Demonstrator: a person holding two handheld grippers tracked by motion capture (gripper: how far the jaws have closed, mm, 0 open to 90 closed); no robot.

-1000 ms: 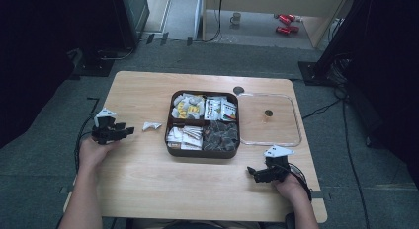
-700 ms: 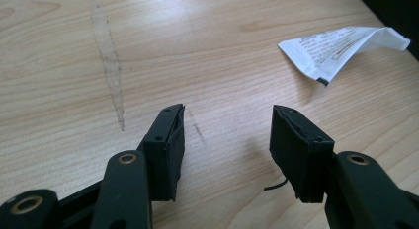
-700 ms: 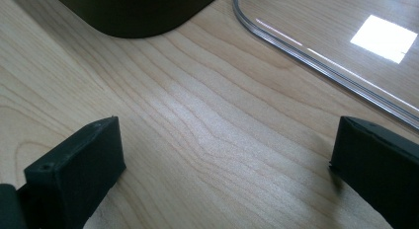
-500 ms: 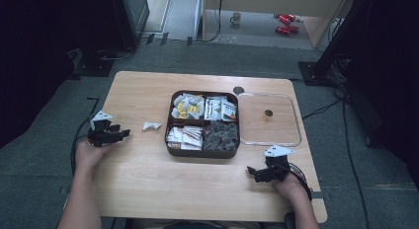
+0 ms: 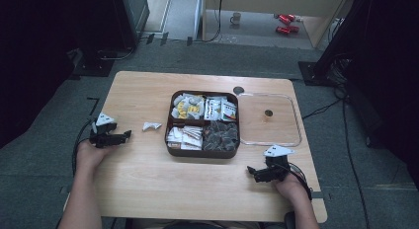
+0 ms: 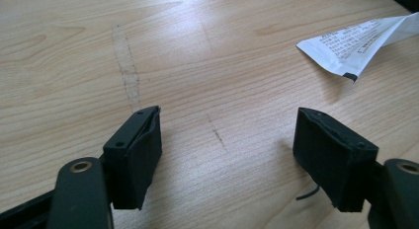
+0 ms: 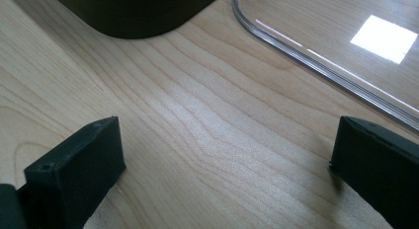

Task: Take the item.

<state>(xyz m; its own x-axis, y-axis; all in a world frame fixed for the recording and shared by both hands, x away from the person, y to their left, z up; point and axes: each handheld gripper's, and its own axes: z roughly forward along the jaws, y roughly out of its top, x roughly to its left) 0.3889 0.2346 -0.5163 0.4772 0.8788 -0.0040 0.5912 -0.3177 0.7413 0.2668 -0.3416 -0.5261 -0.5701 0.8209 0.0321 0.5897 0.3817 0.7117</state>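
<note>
We hold the left hand-held gripper (image 5: 120, 135) spread near the surface's left edge, just short of the loose white packet (image 6: 363, 41); next we close on it. Our right hand-held gripper (image 5: 254, 171) rests spread, empty.
</note>
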